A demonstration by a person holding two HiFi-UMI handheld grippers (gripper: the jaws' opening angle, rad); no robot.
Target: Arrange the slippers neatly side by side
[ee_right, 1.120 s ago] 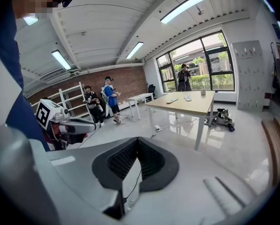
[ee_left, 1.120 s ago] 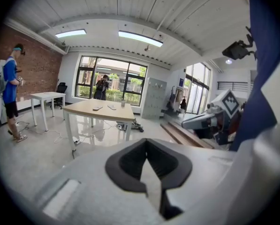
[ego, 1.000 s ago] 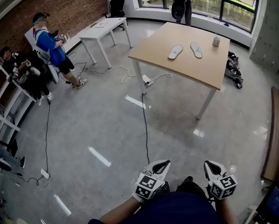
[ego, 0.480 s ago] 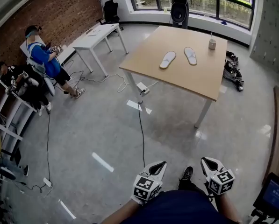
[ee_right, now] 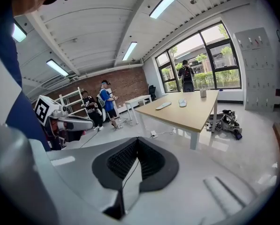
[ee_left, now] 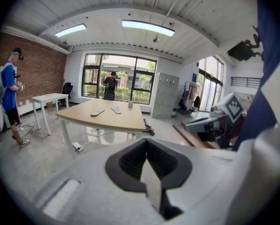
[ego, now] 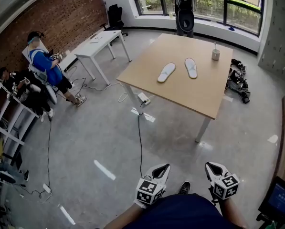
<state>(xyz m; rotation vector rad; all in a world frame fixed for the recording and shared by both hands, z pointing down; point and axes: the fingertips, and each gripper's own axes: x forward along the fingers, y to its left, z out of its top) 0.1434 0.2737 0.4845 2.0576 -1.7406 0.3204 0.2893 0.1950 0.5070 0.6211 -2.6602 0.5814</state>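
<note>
Two pale slippers lie apart on a wooden table (ego: 199,95), toes splayed: the left slipper (ego: 166,72) and the right slipper (ego: 190,67). In the left gripper view they are small and far off, one slipper (ee_left: 97,112) beside the other slipper (ee_left: 116,110). My left gripper (ego: 162,169) and right gripper (ego: 212,168) hang low by my body, well short of the table, both shut with nothing in them. Each gripper view shows its jaws closed together, left gripper (ee_left: 147,146) and right gripper (ee_right: 137,146).
A small cup (ego: 215,55) stands on the table's far right part. A cable (ego: 140,142) runs along the floor toward the table leg. A person in blue (ego: 44,66) stands at the left near a white table (ego: 100,39). Another person (ego: 182,4) stands by the windows. Bags (ego: 237,82) lie right of the table.
The table and slippers have drawn closer and lower in the head view as I walk toward them. Both grippers stay shut at my waist.
</note>
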